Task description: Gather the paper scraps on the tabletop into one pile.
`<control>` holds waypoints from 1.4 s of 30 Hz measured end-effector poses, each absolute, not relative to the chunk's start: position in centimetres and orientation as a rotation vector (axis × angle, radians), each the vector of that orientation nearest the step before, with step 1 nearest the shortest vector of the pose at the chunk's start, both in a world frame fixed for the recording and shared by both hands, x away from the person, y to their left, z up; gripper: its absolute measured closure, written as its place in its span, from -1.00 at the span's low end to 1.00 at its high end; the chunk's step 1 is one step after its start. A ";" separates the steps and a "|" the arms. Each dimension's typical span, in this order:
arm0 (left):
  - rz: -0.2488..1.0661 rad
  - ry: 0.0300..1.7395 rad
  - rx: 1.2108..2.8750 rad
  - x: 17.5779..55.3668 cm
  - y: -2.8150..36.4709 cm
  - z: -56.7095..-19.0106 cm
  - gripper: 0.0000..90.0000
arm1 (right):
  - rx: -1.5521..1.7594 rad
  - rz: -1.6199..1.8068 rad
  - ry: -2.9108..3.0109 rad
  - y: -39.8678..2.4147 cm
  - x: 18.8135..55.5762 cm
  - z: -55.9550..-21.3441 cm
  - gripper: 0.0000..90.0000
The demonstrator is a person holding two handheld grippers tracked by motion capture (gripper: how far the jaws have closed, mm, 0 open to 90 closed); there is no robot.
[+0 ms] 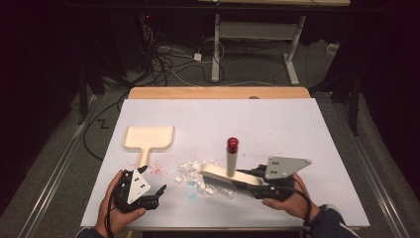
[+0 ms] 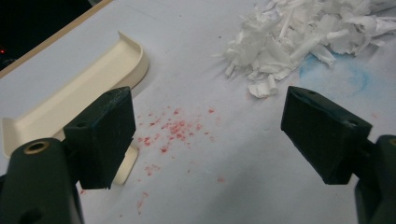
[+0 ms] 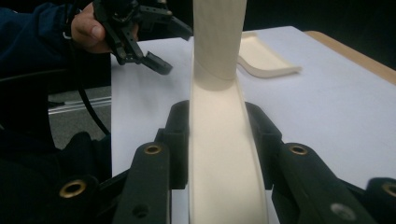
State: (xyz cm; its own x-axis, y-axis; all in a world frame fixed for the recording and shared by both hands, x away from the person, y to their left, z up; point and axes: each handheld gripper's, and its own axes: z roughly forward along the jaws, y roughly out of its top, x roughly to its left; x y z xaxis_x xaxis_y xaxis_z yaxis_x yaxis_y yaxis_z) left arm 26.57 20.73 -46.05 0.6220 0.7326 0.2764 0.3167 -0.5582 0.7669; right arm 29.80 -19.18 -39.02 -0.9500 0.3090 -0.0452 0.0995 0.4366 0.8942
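A cream hand brush [image 1: 225, 177] with an upright handle capped in red [image 1: 232, 145] stands by a heap of white paper shreds [image 1: 194, 171]. My right gripper [image 1: 257, 186] is shut on the brush's flat back end, and in the right gripper view its black jaws clamp the cream body [image 3: 219, 158] from both sides. A cream dustpan [image 1: 148, 137] lies flat at the left with its handle pointing toward me. My left gripper [image 1: 156, 194] hovers near that handle, open and holding nothing. In the left gripper view its pads [image 2: 102, 135] stand wide apart over red specks [image 2: 175, 128].
The white sheet [image 1: 277, 129] covers a wooden table whose far edge [image 1: 218, 92] shows behind it. A faint blue smudge [image 2: 338, 74] marks the sheet beside the shreds [image 2: 303, 35]. Cables and a desk frame lie on the floor beyond.
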 end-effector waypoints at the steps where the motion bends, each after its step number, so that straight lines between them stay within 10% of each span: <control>1: 0.776 0.817 2.155 26.6 20.7 -46.1 -0.62 | 0.377 1.512 2.479 -20.2 29.5 -38.8 0.52; 14: 0.792 0.806 2.184 26.6 20.4 -46.1 -0.62 | 0.553 1.333 2.523 -26.9 27.7 -41.3 0.52; 42: 0.769 0.784 2.202 26.9 20.1 -46.4 -0.62 | 0.477 1.512 2.441 -19.7 31.5 -41.0 0.52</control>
